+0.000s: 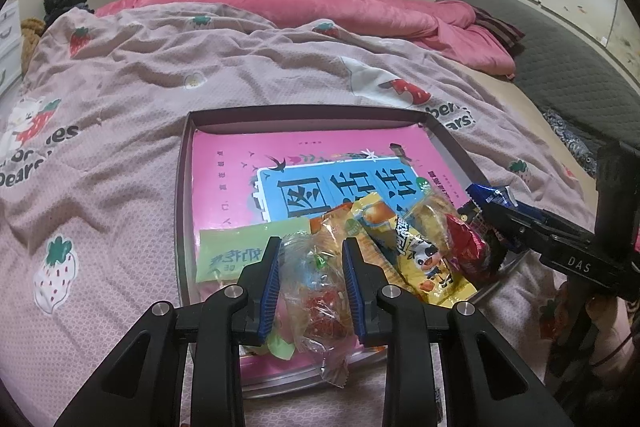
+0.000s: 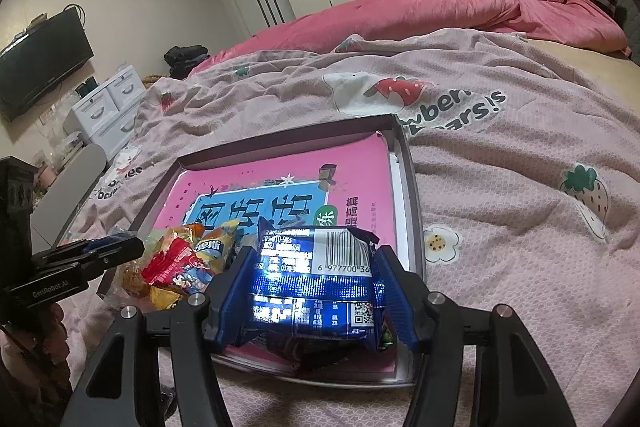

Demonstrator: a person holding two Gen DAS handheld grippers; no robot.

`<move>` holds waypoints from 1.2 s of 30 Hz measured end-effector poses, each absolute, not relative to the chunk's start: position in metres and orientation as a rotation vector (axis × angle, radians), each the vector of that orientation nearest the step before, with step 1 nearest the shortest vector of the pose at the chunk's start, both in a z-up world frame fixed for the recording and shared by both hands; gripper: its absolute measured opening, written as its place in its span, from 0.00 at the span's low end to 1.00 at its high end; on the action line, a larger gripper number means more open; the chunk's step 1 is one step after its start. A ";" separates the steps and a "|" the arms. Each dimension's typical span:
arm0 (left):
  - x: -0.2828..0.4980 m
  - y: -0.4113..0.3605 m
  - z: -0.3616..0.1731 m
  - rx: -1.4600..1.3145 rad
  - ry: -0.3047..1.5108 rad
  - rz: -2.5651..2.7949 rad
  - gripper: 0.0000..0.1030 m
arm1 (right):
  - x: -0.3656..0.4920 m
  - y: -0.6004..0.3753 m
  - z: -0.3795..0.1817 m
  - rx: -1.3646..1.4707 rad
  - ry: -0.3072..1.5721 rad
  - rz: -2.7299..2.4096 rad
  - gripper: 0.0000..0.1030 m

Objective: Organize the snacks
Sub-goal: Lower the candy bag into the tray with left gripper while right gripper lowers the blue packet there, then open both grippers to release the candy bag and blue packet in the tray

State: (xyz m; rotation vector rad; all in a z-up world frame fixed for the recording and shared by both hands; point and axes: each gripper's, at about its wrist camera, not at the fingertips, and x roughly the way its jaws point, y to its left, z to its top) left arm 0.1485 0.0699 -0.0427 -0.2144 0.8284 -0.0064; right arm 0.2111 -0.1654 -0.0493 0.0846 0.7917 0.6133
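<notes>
Box: one shallow box [image 1: 182,187] lies on the bed [image 1: 120,87], open at the top, with a pink book [image 1: 224,163] flat across its floor.
Snacks in box: a loose pile [image 1: 416,235] at the near end, on the book; a green packet [image 1: 232,247] lies flat at the pile's left.
Count: one green, one clear, one orange, one yellow with a cartoon cow, one red, one blue; more may lie under these.
Left tool [image 1: 310,283]: closed on the clear packet [image 1: 316,291], which holds red and orange pieces; its lower end hangs past the box's near rim.
Right tool [image 2: 316,291]: clamped on the blue packet [image 2: 316,275], barcode side up, held over the near end of the box.
Hidden: the book's near edge is covered by the snacks and both tools; the print on the clear packet is unreadable; the blue packet's front is turned away.
Cut off: a hand shows only in part at the right edge of the left view.
</notes>
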 end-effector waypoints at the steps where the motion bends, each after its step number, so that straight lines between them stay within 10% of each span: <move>1: 0.149 0.070 -0.042 -0.215 0.828 -0.007 0.30 | 0.211 -0.165 -0.049 0.084 0.792 0.613 0.59; 25: 0.149 0.074 -0.042 -0.233 0.833 0.008 0.31 | 0.210 -0.168 -0.048 0.089 0.788 0.607 0.60; 36: 0.146 0.084 -0.035 -0.253 0.818 0.037 0.46 | 0.206 -0.175 -0.039 0.108 0.755 0.592 0.63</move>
